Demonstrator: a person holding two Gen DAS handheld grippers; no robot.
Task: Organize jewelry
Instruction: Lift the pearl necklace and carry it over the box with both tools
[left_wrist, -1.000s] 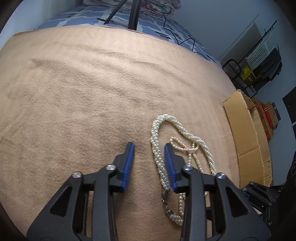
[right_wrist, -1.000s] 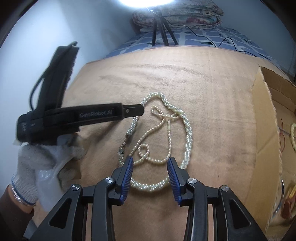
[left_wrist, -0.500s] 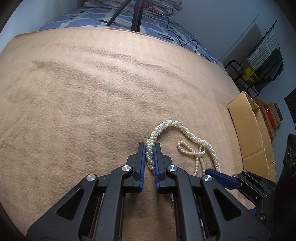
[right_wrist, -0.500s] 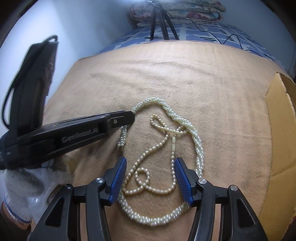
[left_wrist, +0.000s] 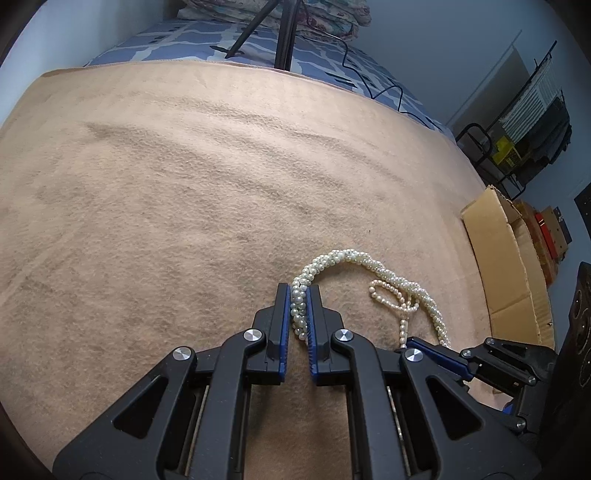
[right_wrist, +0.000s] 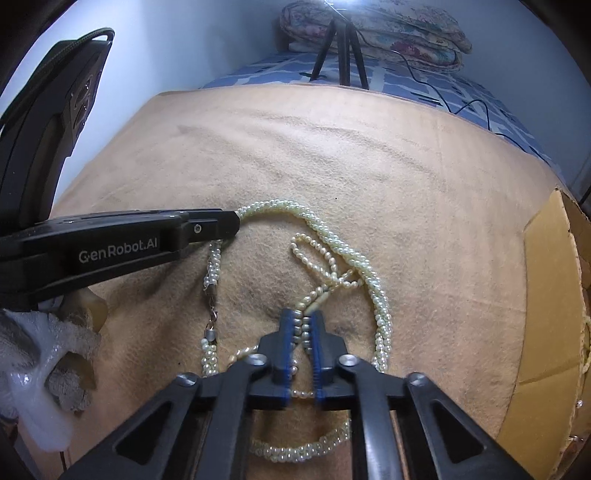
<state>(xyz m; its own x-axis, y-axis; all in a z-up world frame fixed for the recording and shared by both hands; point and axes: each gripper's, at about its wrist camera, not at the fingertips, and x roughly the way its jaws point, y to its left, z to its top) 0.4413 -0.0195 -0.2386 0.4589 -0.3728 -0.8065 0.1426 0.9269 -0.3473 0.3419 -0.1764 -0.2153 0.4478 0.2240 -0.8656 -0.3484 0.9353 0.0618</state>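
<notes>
A thick twisted pearl necklace (left_wrist: 354, 258) lies looped on the tan blanket, tangled with a thin single-strand pearl necklace (left_wrist: 391, 295). My left gripper (left_wrist: 299, 295) is shut on the thick twisted necklace near its far bend; in the right wrist view it comes in from the left (right_wrist: 225, 225) on that same necklace (right_wrist: 295, 210). My right gripper (right_wrist: 303, 321) is shut on the thin pearl strand (right_wrist: 325, 262) near its long bead. The thick necklace's metal clasp (right_wrist: 212, 314) lies open on the blanket.
An open cardboard box (left_wrist: 509, 258) stands at the blanket's right edge, also in the right wrist view (right_wrist: 546, 314). A tripod (left_wrist: 284, 33) stands on the blue patterned bedding behind. A gloved hand (right_wrist: 55, 350) holds the left gripper.
Both grippers went from open to shut: the left closed on the thick twisted necklace, then the right moved forward and closed on the thin strand.
</notes>
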